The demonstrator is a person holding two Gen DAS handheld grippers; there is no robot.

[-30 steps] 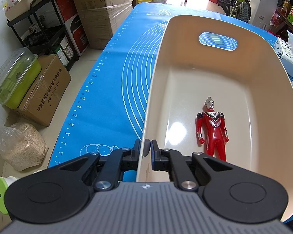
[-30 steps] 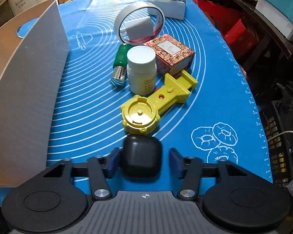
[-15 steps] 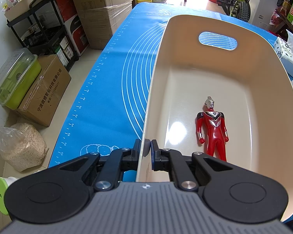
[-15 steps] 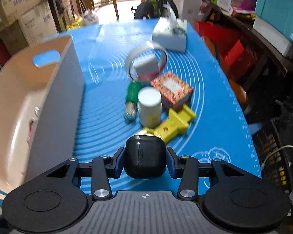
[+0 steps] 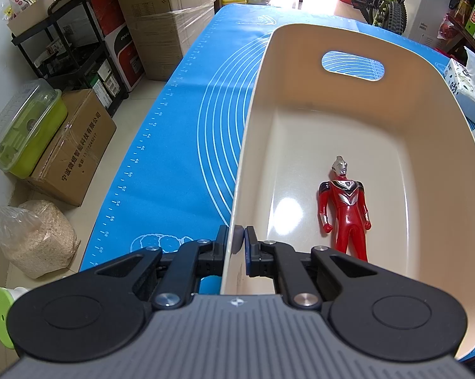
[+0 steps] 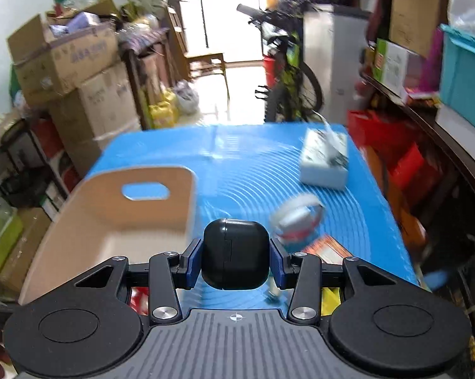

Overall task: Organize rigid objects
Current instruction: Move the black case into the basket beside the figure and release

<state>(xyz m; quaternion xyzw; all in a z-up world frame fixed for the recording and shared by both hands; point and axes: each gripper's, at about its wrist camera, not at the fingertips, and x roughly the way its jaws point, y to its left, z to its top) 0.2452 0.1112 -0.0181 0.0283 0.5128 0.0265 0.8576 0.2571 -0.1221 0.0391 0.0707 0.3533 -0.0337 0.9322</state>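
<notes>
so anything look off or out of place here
Nothing stands out. The left gripper pinches the beige bin's wall, the red figure lies flat inside, and the right gripper holds a black case.

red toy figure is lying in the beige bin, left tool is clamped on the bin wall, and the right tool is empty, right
Not quite: the right tool is not empty. The right wrist view shows it shut on a black case. The rest holds: in the left wrist view the red toy figure lies in the beige bin and the left tool is clamped on the bin wall.
</notes>
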